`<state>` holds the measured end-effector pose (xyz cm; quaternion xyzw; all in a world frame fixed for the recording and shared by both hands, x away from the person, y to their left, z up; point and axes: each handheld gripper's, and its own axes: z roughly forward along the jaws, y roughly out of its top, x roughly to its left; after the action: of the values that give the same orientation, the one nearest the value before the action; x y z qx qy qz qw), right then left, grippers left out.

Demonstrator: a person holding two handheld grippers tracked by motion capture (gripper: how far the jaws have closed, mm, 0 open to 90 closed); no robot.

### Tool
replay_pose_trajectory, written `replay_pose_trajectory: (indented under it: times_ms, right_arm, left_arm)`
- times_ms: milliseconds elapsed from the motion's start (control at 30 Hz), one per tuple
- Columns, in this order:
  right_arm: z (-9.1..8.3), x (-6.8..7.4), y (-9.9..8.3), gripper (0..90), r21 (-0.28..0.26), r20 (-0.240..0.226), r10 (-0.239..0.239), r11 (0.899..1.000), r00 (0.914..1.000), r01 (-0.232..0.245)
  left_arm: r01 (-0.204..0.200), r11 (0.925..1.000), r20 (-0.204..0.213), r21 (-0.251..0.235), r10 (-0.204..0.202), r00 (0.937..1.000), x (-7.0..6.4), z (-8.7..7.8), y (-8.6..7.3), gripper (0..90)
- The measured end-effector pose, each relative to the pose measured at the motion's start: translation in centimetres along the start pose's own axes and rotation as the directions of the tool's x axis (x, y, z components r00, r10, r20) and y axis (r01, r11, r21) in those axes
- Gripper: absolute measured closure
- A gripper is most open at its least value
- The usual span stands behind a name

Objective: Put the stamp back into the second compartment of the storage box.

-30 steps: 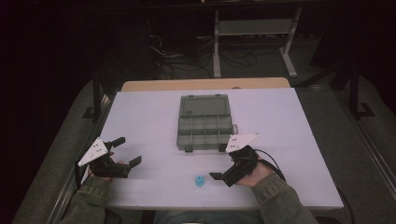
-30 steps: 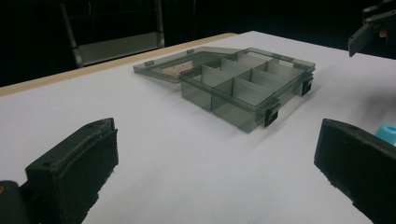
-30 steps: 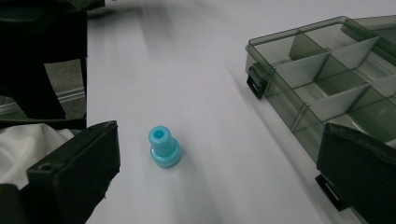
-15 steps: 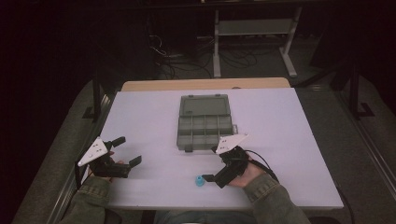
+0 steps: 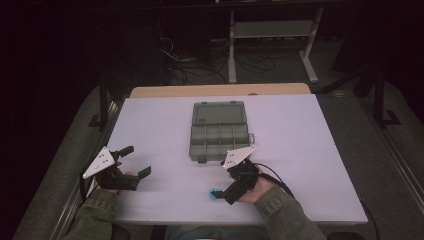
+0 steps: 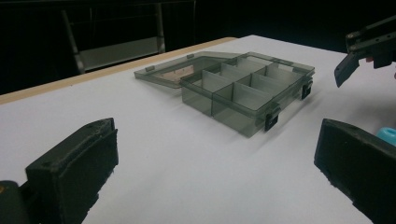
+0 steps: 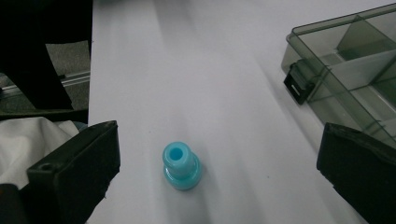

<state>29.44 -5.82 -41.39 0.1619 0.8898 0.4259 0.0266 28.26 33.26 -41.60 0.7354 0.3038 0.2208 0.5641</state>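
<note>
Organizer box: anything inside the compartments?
The organizer box lies open, and the compartments in view look empty. Its tinted walls hide some floor corners. The blue bead stands outside it.

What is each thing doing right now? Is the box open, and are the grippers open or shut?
Compartment box: lid open and lying flat on the table, compartments look empty.
Blue piece: standing upright on the table, not held.
Right gripper: open, jaws on either side of the blue piece, not touching it.
Left gripper: open, holding nothing.
</note>
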Motion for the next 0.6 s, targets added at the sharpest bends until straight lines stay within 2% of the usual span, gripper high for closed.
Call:
replay_pose_trajectory:
  times_ms: [233,333,567,600]
  right_arm:
    - [0.9,0.4,0.1,0.0,0.026,-0.004,-0.027,0.999,0.9996,0.027]
    - [1.1,0.6,0.1,0.0,0.040,-0.007,-0.013,0.999,0.9999,0.013]
    - [2.2,0.7,-0.1,0.5,0.090,-0.009,-0.036,0.995,0.9993,0.037]
    - [2.2,0.8,-0.2,7.7,0.100,-0.018,-0.041,0.994,0.9990,0.042]
  left_arm:
    - [-0.006,1.0000,-0.001,0.005,0.006,1.0000,0.0,0.0,0.0,0.0]
    - [-0.004,1.0000,0.001,0.002,0.004,1.0000,-0.1,0.0,0.1,0.0]
    - [-0.005,1.0000,-0.001,0.006,0.005,1.0000,0.0,0.0,0.1,0.0]
    - [-0.005,1.0000,-0.001,0.006,0.005,1.0000,0.0,0.0,0.1,0.0]
